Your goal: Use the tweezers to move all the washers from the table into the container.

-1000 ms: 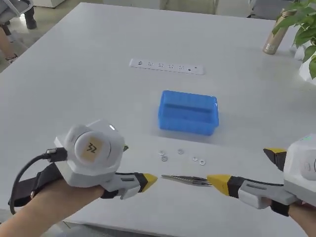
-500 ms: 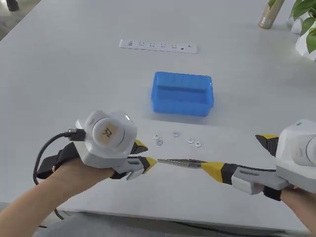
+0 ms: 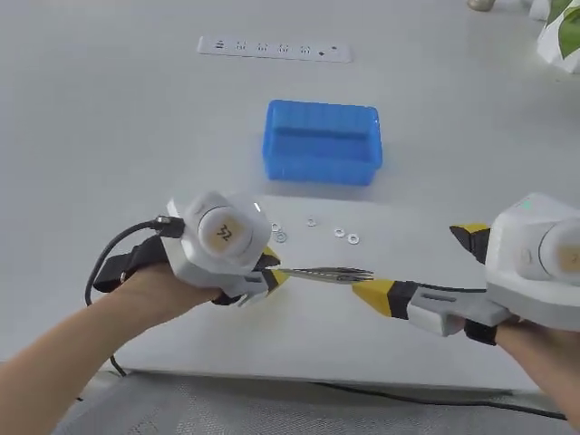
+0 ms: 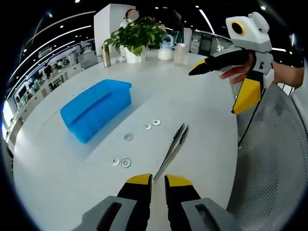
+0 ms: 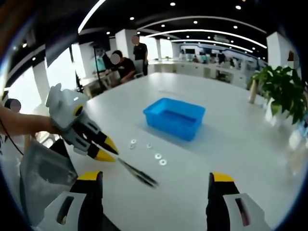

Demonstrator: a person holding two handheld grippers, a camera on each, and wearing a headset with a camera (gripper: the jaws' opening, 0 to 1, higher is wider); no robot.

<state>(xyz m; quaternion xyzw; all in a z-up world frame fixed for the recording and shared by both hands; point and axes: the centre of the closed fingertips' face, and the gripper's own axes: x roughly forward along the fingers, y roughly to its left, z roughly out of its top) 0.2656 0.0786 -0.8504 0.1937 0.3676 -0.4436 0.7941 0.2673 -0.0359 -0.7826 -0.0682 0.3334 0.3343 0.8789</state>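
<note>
Now L gripper clamps tweezers by rear end, tips free for washers; R gripper gapes empty, prob. to squeeze them.

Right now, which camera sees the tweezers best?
The left gripper view: the tweezers run their whole length up the middle, close and sharp, from the left gripper's jaws to the tips. The head view shows them as a thin sliver; the right gripper view shows them dark and small.

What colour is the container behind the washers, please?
The container is blue, clearest in the head view.
</note>
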